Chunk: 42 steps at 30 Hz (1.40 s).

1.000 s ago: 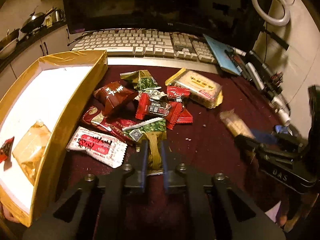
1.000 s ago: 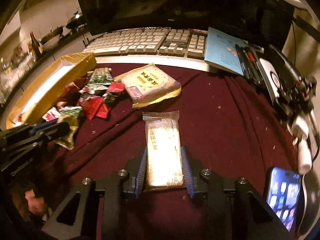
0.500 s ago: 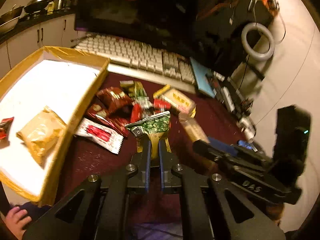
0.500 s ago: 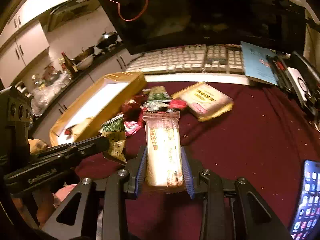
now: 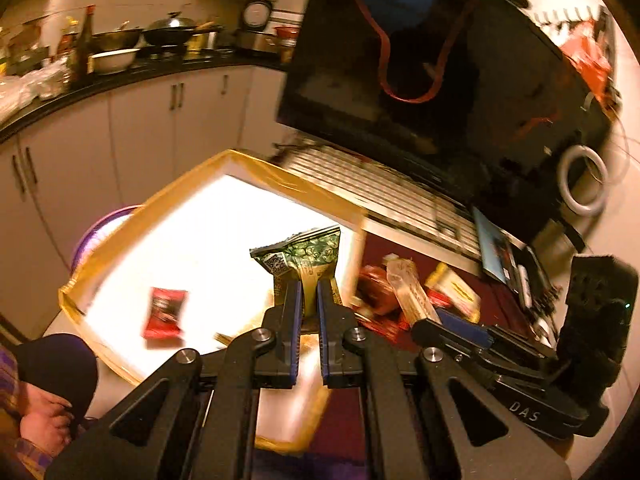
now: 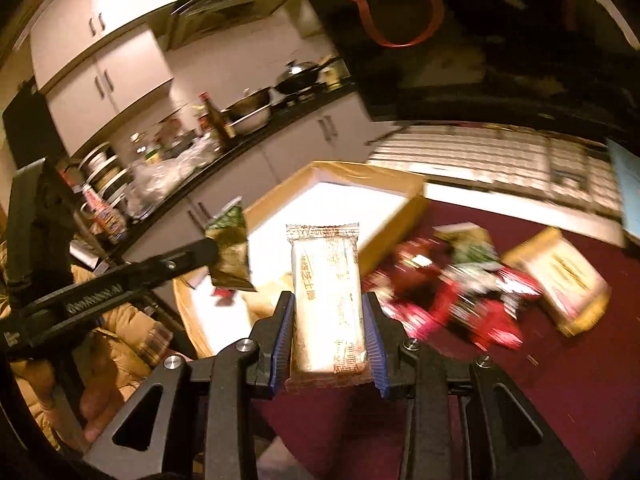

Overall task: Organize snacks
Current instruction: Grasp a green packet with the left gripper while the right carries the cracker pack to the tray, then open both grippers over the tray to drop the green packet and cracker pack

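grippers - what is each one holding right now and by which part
The left gripper pinches the green snack packet by its bottom edge. The right gripper clamps the pale wafer bar across its long sides, at the lower half.

Keyboard (image 5: 384, 196) before dark monitor (image 5: 432, 80); wok (image 6: 298, 74), bottles (image 6: 214, 118) on kitchen counter.

Both pkts (image 5: 308, 256) (image 6: 328, 300) now prob. over box (image 5: 120, 236)

A home kitchen is doubling as a desk corner. Pots and a wok (image 5: 176, 34) are sitting on a dark counter (image 5: 100, 80) over white cabinets (image 5: 140, 128), with bottles (image 6: 214, 120) crowding it, while a monitor (image 5: 420, 80) and keyboard (image 5: 380, 196) are standing on a maroon-covered table (image 6: 560, 380).
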### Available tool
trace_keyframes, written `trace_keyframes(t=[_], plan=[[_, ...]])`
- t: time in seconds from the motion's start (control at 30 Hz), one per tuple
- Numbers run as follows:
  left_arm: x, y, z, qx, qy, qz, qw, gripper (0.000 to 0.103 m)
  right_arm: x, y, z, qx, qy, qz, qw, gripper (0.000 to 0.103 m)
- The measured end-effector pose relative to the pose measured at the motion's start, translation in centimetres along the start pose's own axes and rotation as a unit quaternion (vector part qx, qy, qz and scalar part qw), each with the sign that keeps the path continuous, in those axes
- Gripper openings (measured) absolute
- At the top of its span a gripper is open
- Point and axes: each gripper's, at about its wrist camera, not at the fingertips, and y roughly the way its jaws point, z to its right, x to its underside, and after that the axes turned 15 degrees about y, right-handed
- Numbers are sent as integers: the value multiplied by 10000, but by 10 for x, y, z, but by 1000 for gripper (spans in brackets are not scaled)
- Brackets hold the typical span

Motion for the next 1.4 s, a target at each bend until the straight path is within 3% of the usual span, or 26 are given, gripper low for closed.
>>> trace_keyframes(t=[0.2, 0.33, 0.57, 0.73, 0.83, 0.93, 1.0, 1.07, 1.13, 1.3, 1.4], plan=[[-4, 33, -43, -292, -171, -335, 9989, 5, -28, 59, -32, -22, -226, -244, 9994, 34], [-4, 66, -63, -277, -268, -696, 9968, 5, -38, 102, -35, 198, -283, -466, 9983, 34], [1, 96, -66, -492, -70, -1165, 9919, 5, -44, 151, -36, 575, -406, -709, 9950, 34], [5, 101, -57, -692, 175, -1214, 9900, 6, -36, 166, -38, 934, -626, -761, 9907, 38], [9, 99, -57, -713, 158, -1169, 9905, 7, -34, 163, -37, 888, -589, -699, 9918, 40], [10, 94, -55, -677, 81, -1112, 9915, 12, -35, 152, -35, 631, -465, -625, 9950, 56], [9, 87, -51, -643, 63, -977, 9931, 22, -35, 140, -32, 543, -393, -499, 9965, 64], [8, 79, -43, -667, 88, -819, 9944, 49, -34, 121, -26, 348, -238, -327, 9986, 73], [9, 65, -32, -716, 155, -599, 9955, 62, -32, 102, -18, 246, -89, -184, 9995, 75], [11, 38, 6, -680, 401, -223, 9966, 65, -23, 46, 13, -165, 488, 125, 9986, 76], [12, 31, 31, -587, 574, -88, 9966, 70, -15, 20, 30, -149, 595, 333, 9976, 76]])
